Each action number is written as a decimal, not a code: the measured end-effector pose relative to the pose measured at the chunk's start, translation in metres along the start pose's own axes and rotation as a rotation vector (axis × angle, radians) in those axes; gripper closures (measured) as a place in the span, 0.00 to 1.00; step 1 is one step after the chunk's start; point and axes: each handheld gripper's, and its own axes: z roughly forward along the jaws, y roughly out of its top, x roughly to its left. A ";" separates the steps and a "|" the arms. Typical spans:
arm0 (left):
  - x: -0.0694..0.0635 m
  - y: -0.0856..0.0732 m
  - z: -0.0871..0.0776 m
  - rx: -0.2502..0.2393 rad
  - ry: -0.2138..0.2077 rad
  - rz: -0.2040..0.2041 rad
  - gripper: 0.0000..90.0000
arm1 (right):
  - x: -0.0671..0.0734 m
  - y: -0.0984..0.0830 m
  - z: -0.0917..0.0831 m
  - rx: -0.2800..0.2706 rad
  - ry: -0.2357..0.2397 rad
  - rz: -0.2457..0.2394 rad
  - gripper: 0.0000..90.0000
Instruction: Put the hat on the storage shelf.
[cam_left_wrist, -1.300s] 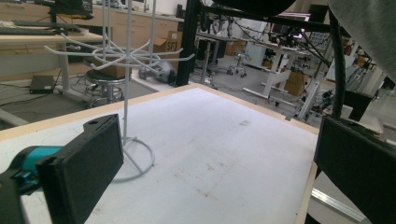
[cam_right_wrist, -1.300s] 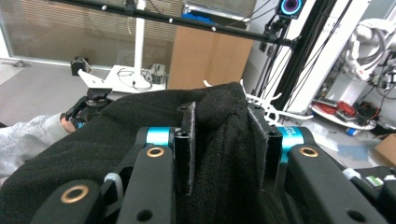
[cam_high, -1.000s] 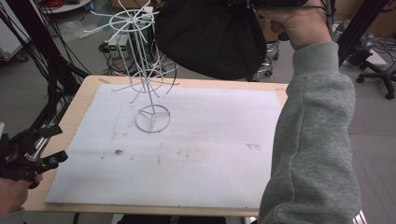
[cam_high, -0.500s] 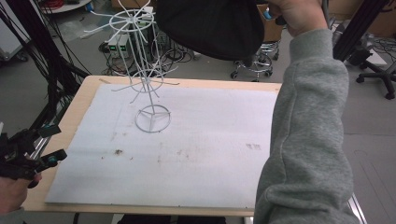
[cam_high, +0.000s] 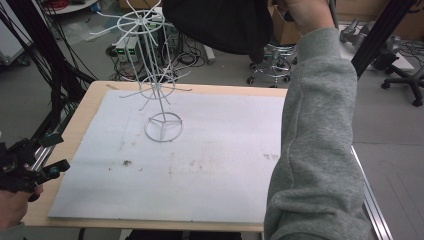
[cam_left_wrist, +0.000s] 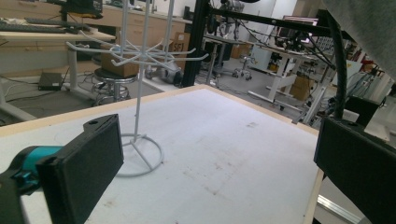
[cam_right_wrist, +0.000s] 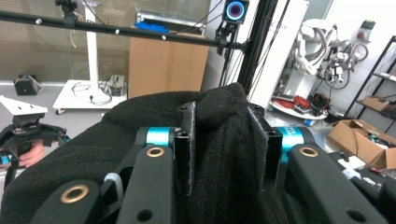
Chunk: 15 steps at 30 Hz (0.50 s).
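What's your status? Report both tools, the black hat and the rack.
Right tool shut on black hat, raised above the table's far edge. Left tool open, low at the table's near left corner. White wire rack upright, hooks bare; nothing between hat and rack.

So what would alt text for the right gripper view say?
The right gripper has its two black jaws shut on a fold of black cloth that spreads across the foreground. Behind it is a workshop with a cardboard box, and at far left a hand holds the left gripper.
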 end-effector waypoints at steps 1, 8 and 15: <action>-0.001 0.000 0.000 -0.003 -0.001 0.000 0.02 | 0.000 0.000 0.002 0.007 0.001 0.002 0.75; -0.002 0.002 -0.001 -0.003 -0.001 0.007 0.02 | -0.005 -0.005 0.014 0.004 -0.035 0.017 0.75; -0.001 0.001 -0.001 -0.002 0.005 0.002 0.02 | -0.007 -0.012 0.020 0.016 -0.045 0.036 0.75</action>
